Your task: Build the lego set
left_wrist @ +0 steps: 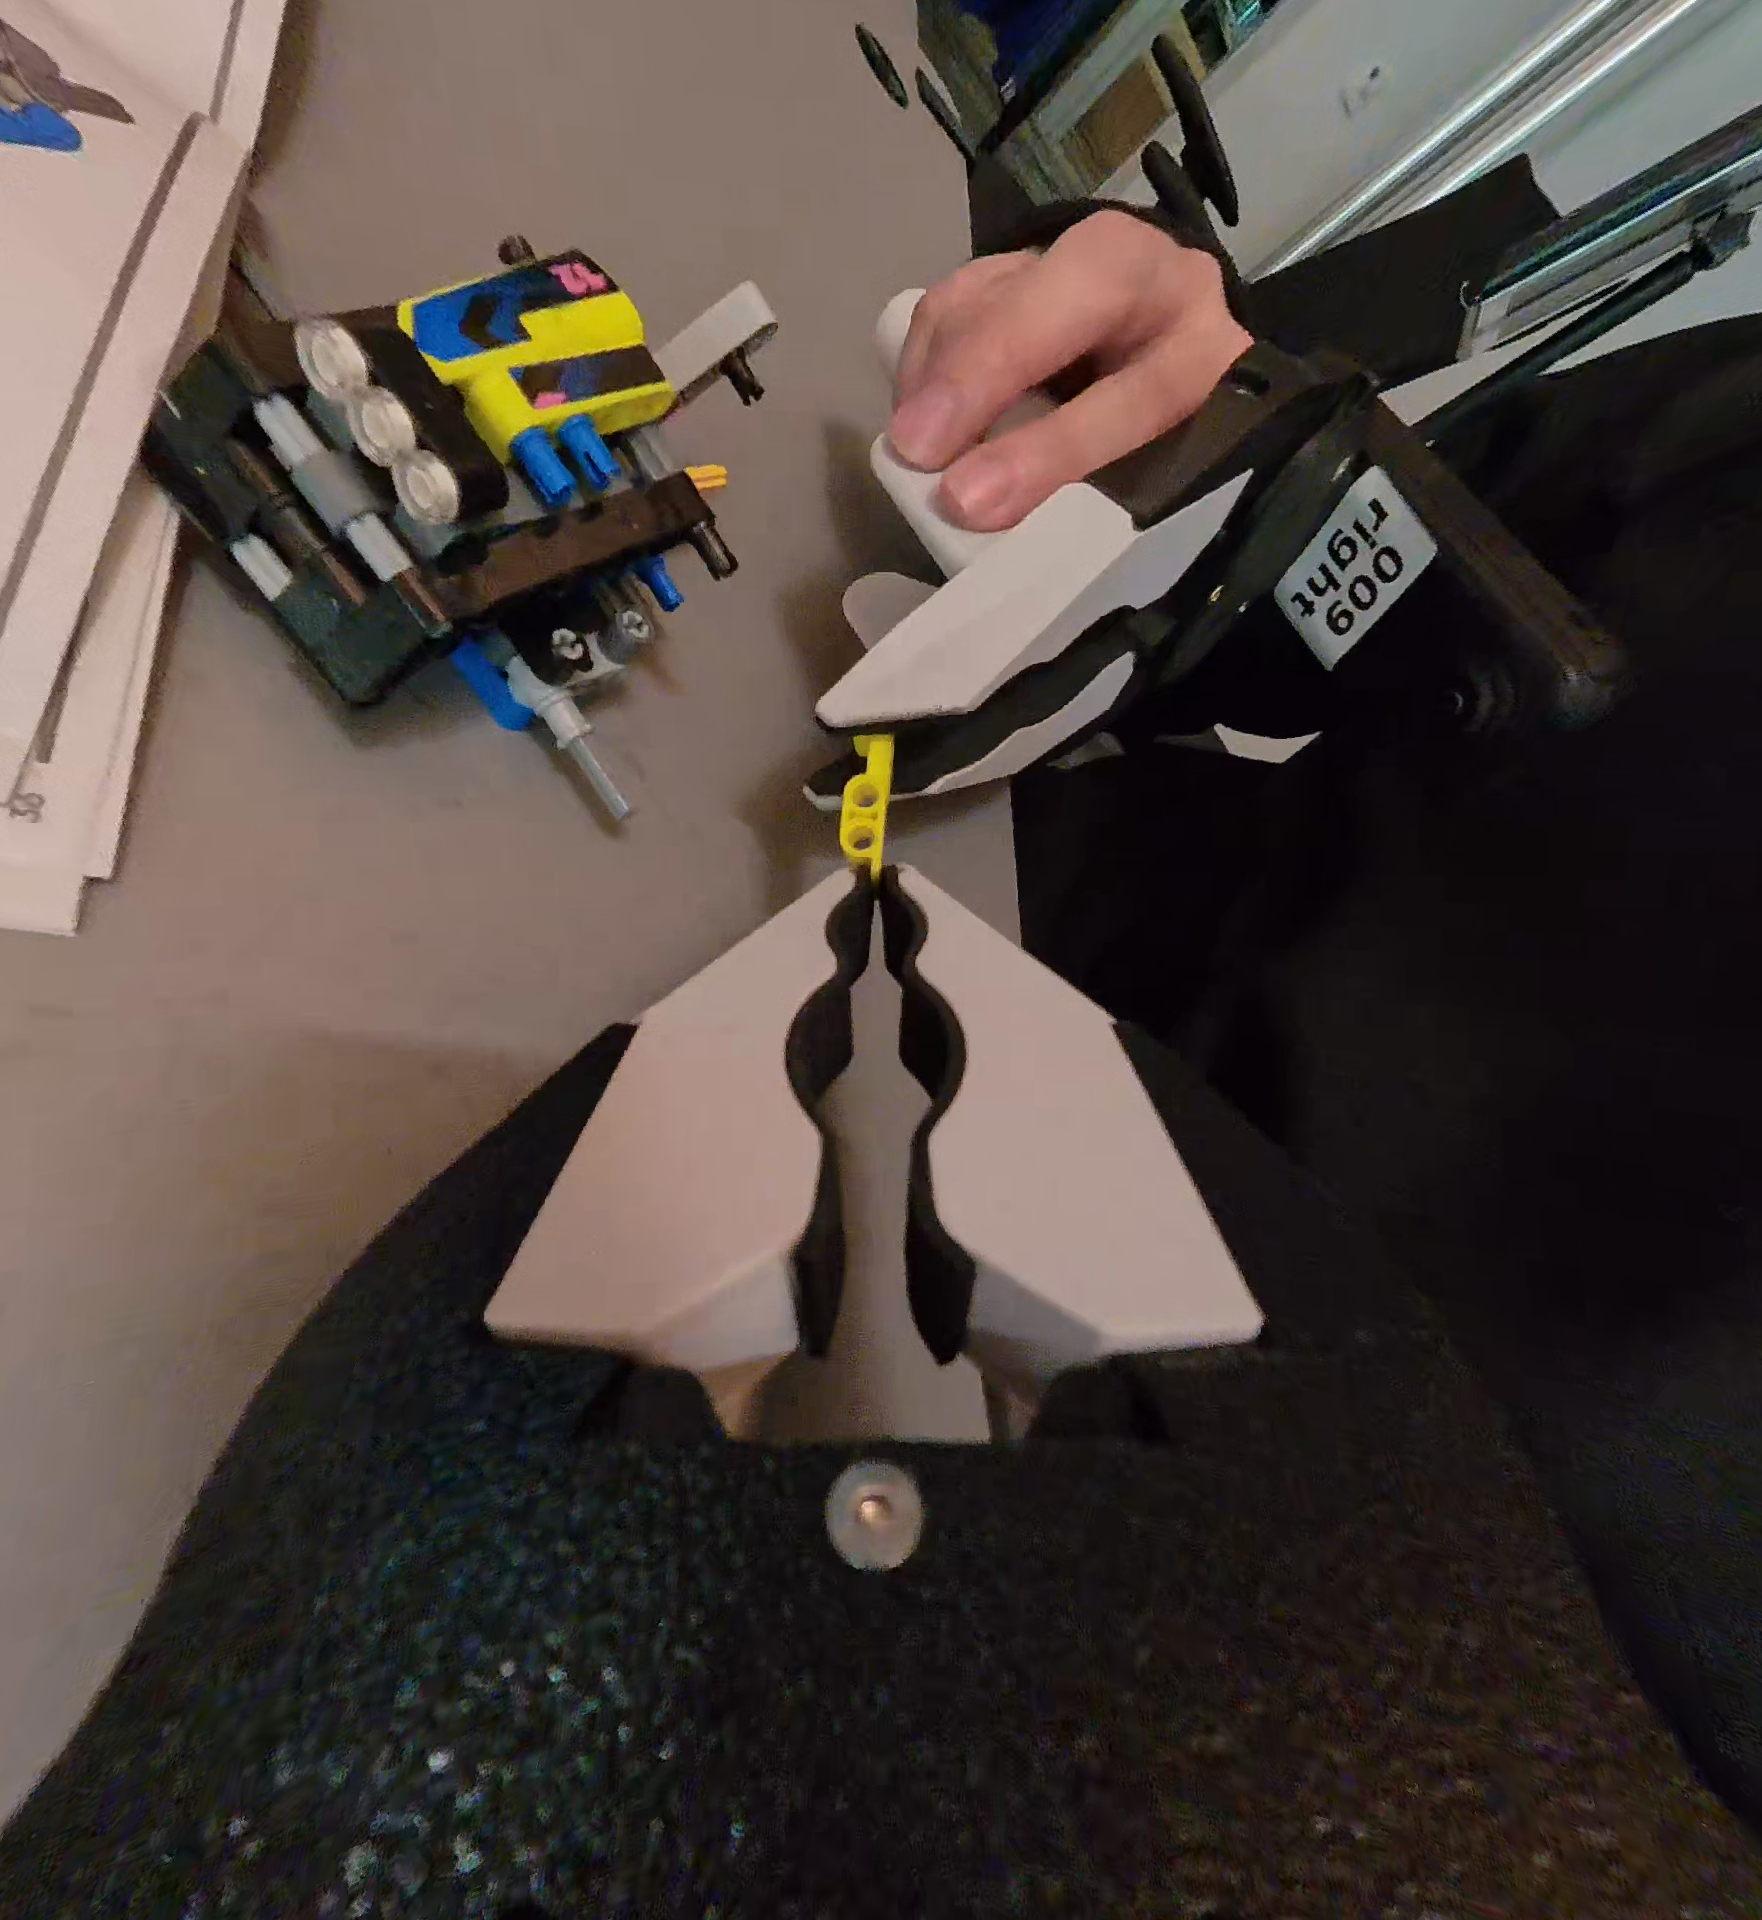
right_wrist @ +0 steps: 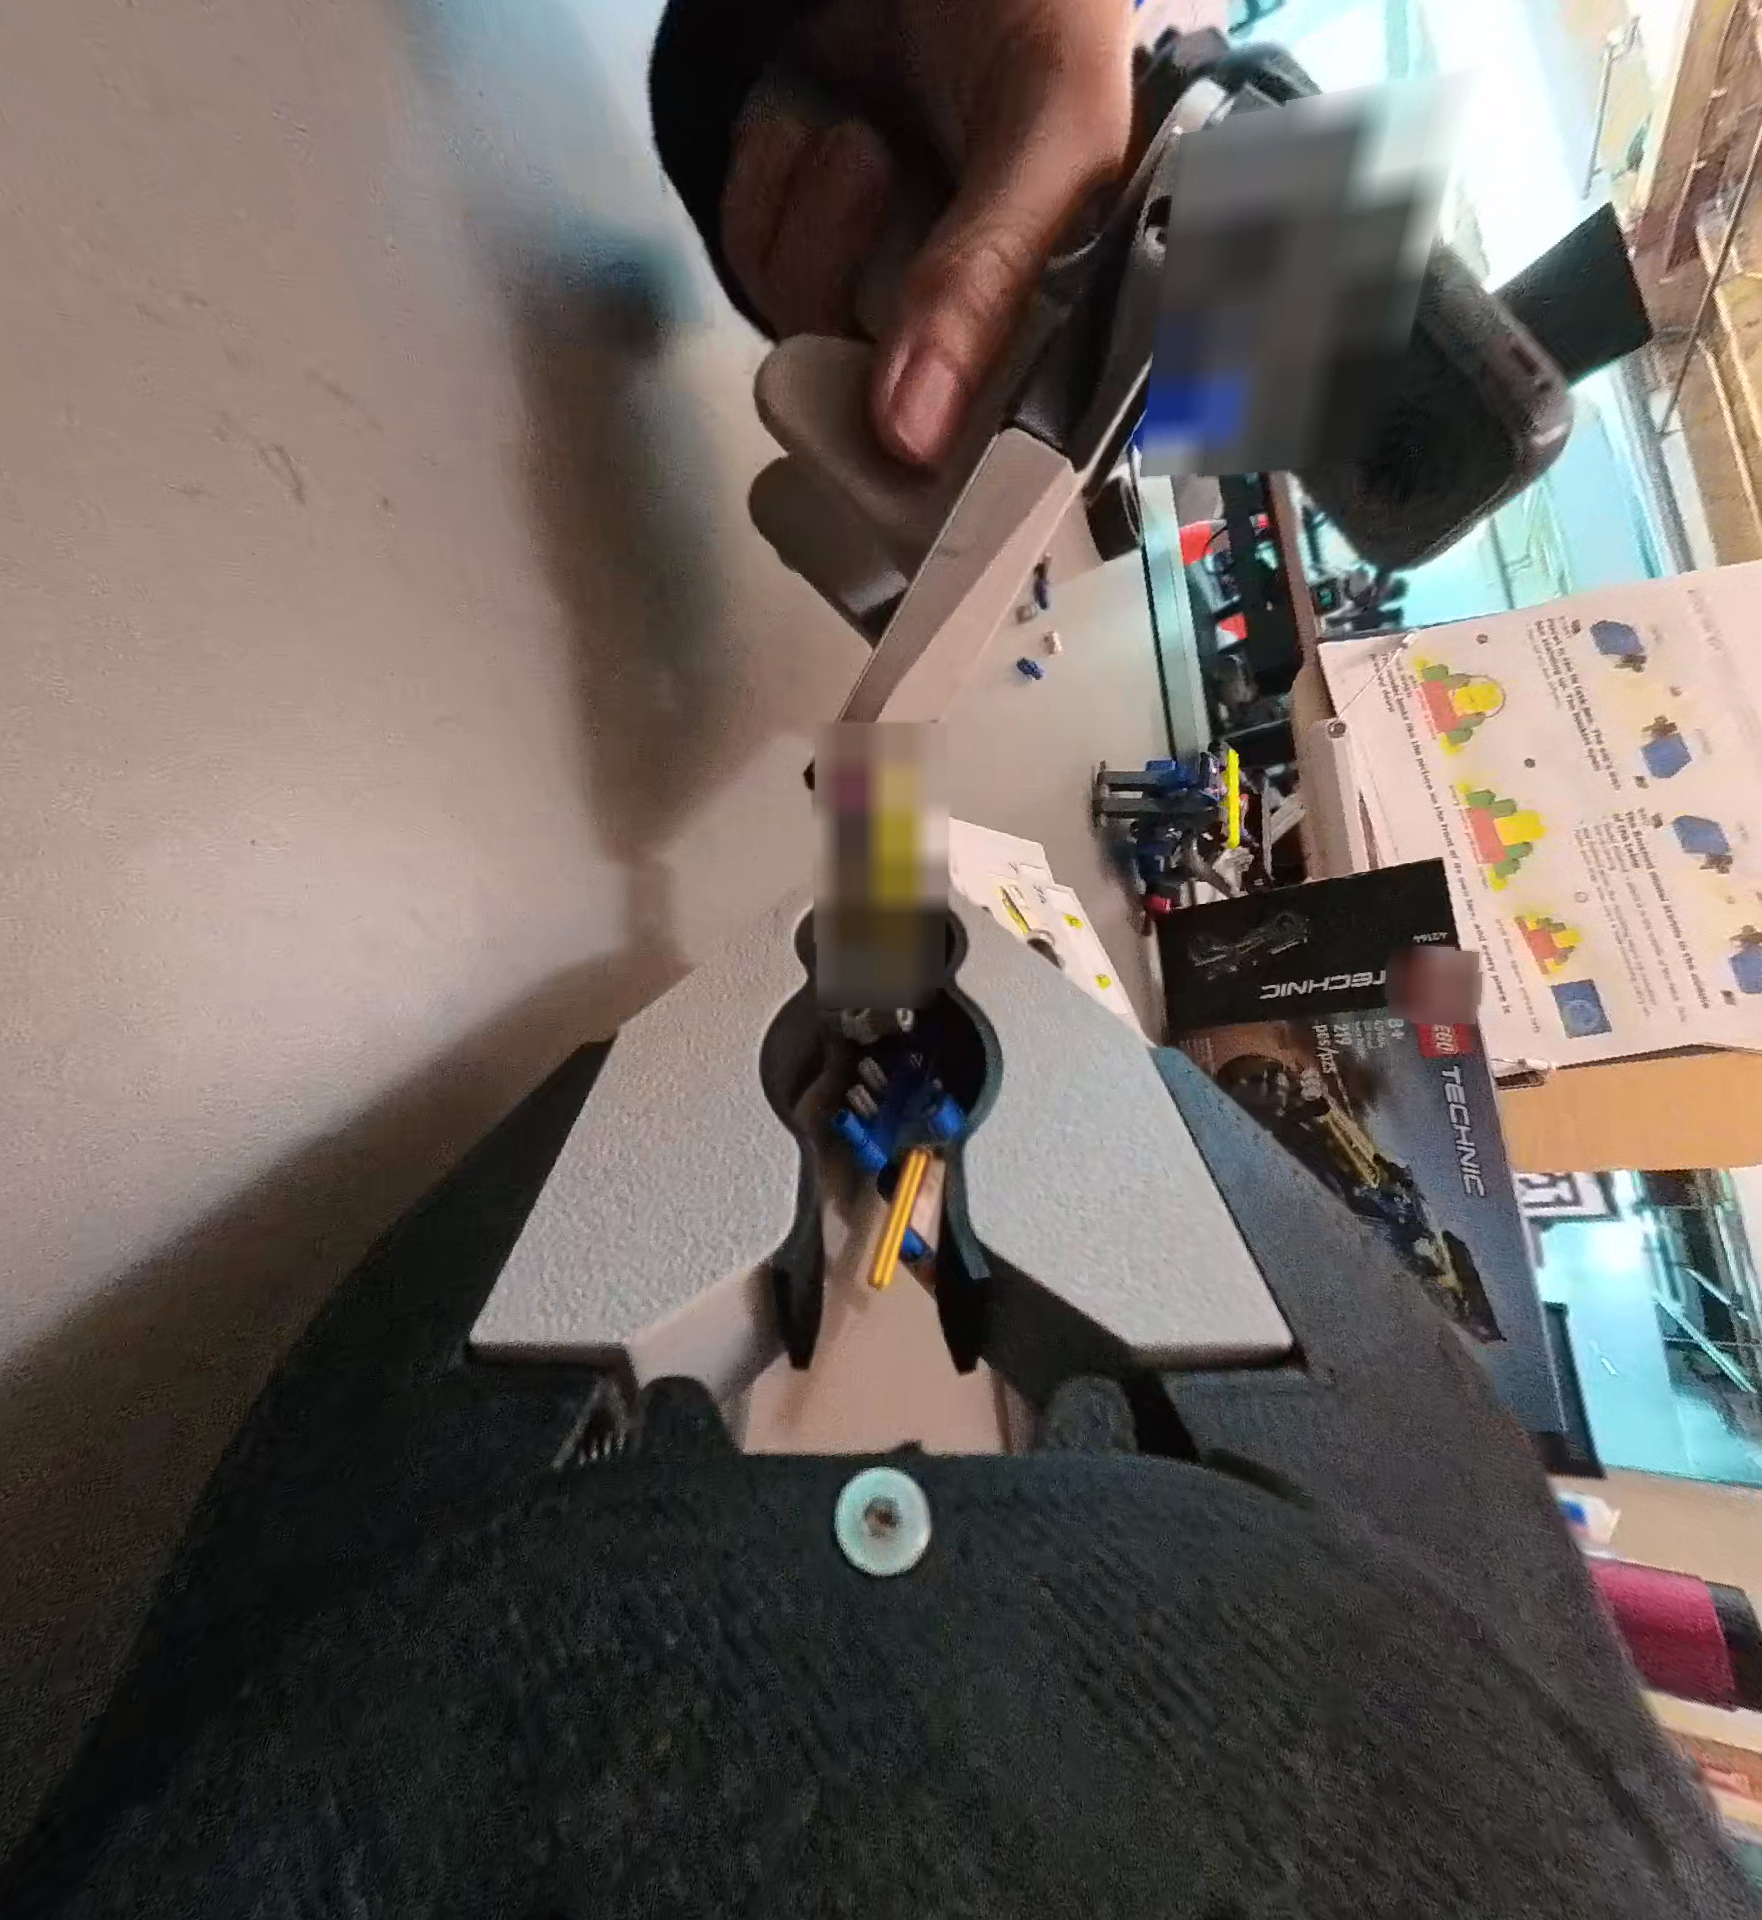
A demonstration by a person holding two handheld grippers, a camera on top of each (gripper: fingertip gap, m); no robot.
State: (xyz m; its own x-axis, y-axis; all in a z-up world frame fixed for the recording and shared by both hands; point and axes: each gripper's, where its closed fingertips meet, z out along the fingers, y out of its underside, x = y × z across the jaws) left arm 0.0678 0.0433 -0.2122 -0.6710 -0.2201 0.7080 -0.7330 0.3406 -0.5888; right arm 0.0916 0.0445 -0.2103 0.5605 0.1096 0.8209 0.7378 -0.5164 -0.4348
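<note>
A small yellow beam with holes hangs in the air between my two grippers above the grey table. My left gripper is shut, its fingertips pinching the beam's lower end. My right gripper, held by a hand, comes in from the upper right, and its jaws close around the beam's upper end. In the right wrist view a blurred patch hides my right gripper's fingertips. The left gripper's finger reaches down to them from above.
A partly built brick model, black, yellow and blue, lies on the table at the upper left beside open instruction booklets. The right wrist view shows a product box, a printed sheet and another small model at the right. My two grippers' fingertips are within a few centimetres of each other.
</note>
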